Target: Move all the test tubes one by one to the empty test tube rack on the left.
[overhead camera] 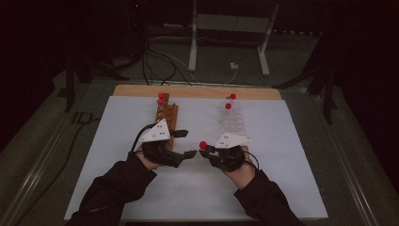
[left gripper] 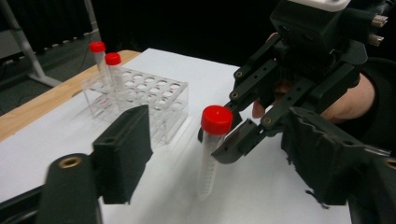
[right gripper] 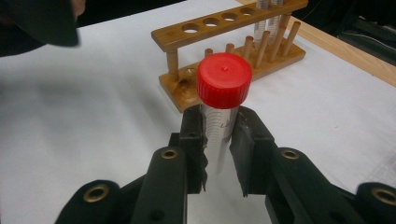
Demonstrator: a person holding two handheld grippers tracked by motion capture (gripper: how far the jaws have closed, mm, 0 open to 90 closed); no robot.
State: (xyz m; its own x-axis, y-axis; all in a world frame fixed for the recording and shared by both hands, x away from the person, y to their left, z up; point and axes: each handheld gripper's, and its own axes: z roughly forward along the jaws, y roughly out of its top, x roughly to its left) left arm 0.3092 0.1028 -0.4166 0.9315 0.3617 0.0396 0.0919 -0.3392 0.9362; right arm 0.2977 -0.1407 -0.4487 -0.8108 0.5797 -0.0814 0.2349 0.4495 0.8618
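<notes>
the white surface (overhead camera: 282, 188) carried two racks: a wooden rack (overhead camera: 167, 120) at about 11 o'clock from the hands and a clear plastic rack (overhead camera: 233, 120) at about 1 o'clock, each with two red-capped tubes at its far end. the right tool (overhead camera: 205, 151) was clamped on a red-capped tube (right gripper: 219, 116), just under the cap, and held it upright above the surface, between the two racks. the left tool (overhead camera: 188, 142) stood with its jaws apart on both sides of this tube, not touching it. i judge that the step was a handover. to do it well, the left tool should have closed on the lower body of the tube, below the right jaws, squarely and gently, and the right tool should have opened only after this grip was firm, so the tube stayed vertical.
</notes>
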